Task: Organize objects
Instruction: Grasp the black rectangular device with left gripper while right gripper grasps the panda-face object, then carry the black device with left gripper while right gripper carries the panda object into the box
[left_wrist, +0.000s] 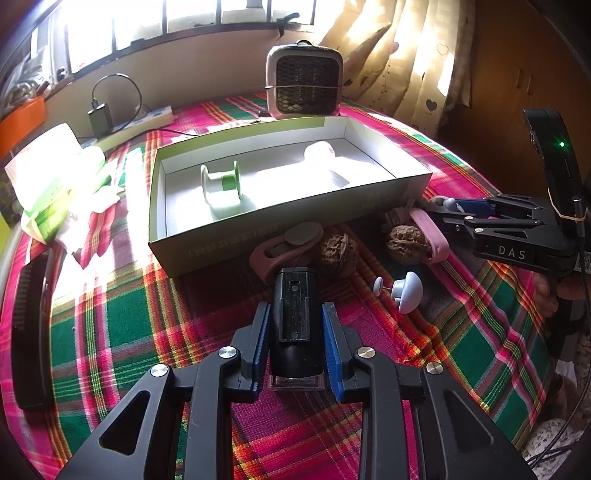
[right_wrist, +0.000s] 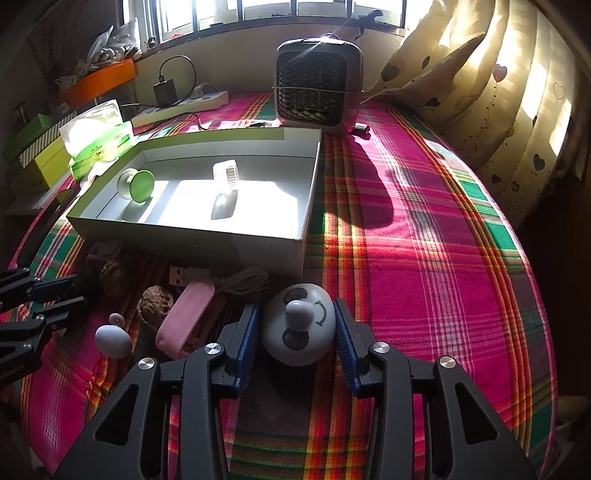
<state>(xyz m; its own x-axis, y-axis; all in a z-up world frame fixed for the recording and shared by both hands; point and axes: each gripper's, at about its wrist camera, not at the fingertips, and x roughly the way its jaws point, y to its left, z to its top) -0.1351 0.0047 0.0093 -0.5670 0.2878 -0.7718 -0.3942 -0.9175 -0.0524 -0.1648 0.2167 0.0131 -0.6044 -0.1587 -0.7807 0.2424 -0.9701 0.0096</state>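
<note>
An open box (left_wrist: 258, 225) (right_wrist: 207, 236) lies on the plaid cloth with a green-and-white spool (left_wrist: 221, 184) (right_wrist: 136, 186) and a small white object (left_wrist: 319, 153) (right_wrist: 226, 177) inside. My left gripper (left_wrist: 295, 325) is shut on a black cylinder (left_wrist: 295, 321) in front of the box. My right gripper (right_wrist: 297, 325) (left_wrist: 448, 206) has its blue pads around a grey panda-face ball (right_wrist: 299, 328) and grips it. Two walnuts (left_wrist: 338, 253) (left_wrist: 406, 243), pink straps (left_wrist: 428, 236) (right_wrist: 184, 317) and a grey pin (left_wrist: 404, 290) (right_wrist: 112, 339) lie between the grippers.
A small heater fan (left_wrist: 304, 79) (right_wrist: 319, 85) stands behind the box. A tissue pack (left_wrist: 55, 181) (right_wrist: 96, 133), power strip (left_wrist: 147, 120) and black comb (left_wrist: 29, 332) are at the left. Curtains (right_wrist: 498, 110) hang at the right. A USB cable (right_wrist: 184, 275) lies by the box.
</note>
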